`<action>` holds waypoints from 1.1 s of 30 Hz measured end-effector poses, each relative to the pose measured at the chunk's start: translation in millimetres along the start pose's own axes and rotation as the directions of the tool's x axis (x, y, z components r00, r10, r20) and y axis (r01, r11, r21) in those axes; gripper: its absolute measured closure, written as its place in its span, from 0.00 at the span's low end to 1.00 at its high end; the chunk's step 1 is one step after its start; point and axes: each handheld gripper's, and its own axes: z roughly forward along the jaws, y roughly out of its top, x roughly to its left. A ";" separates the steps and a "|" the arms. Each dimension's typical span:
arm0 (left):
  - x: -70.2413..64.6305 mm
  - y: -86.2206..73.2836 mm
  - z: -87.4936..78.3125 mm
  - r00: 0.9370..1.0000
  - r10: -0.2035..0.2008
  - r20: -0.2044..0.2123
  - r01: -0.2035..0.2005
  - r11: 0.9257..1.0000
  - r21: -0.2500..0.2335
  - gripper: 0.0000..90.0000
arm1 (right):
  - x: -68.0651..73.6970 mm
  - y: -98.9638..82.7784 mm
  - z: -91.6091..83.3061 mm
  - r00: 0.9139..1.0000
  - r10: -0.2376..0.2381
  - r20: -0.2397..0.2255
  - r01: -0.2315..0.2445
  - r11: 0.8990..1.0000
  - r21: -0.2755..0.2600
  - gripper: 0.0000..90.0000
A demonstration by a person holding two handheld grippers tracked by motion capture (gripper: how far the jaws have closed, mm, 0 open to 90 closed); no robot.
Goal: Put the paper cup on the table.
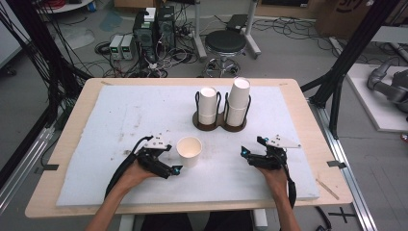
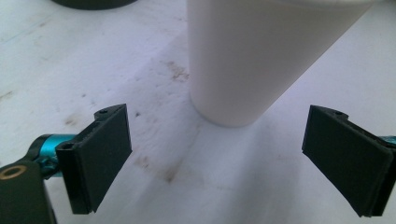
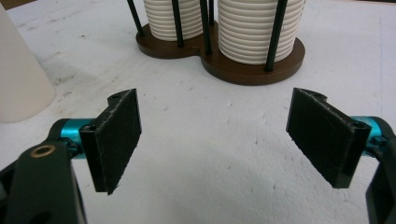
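Observation:
A single white paper cup (image 1: 189, 150) stands upright on the white mat (image 1: 120, 115), near the front middle. My left gripper (image 1: 173, 159) lies just left of it, open; in the left gripper view the cup (image 2: 261, 56) stands just ahead of the two spread pads (image 2: 98, 154), untouched. My right gripper (image 1: 253, 146) rests on the mat to the right, open and holding nothing (image 3: 215, 140). Behind stands a brown two-slot cup holder (image 1: 219, 125) with black wire posts, holding two stacks of white cups (image 1: 208, 103) (image 1: 238, 100). The same holder (image 3: 252, 70) and the lone cup (image 3: 18, 88) appear in the right gripper view.
The mat covers most of a wooden table (image 1: 72, 139), stained in places. Beyond the far edge on the floor are a black stool (image 1: 225, 45), computer boxes (image 1: 154, 29) and tangled cables. Black frame posts (image 1: 346, 62) rise at the right.

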 end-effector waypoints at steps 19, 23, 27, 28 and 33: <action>17.7 -33.4 -60.1 0.994 -0.053 -0.092 0.039 0.989 -0.145 0.09 | 0.4 0.1 0.7 1.000 -0.010 0.007 0.010 1.000 0.003 0.21; 22.5 -42.6 -71.2 0.990 -0.070 -0.127 0.047 0.984 -0.173 0.09 | 0.6 -0.2 0.2 1.000 -0.005 0.007 0.005 1.000 -0.003 0.21; 26.5 -49.9 -78.2 0.985 -0.080 -0.155 0.049 0.979 -0.197 0.09 | 1.5 -0.2 0.0 1.000 -0.008 0.014 0.008 1.000 0.002 0.21; 27.7 -51.0 -79.8 0.984 -0.083 -0.159 0.049 0.977 -0.206 0.09 | 1.0 -0.1 0.1 1.000 -0.010 0.013 0.010 1.000 0.000 0.21; 30.5 -55.3 -83.8 0.977 -0.110 -0.181 0.059 0.962 -0.266 0.10 | -0.7 -0.3 -0.1 1.000 -0.002 0.005 0.002 1.000 -0.007 0.21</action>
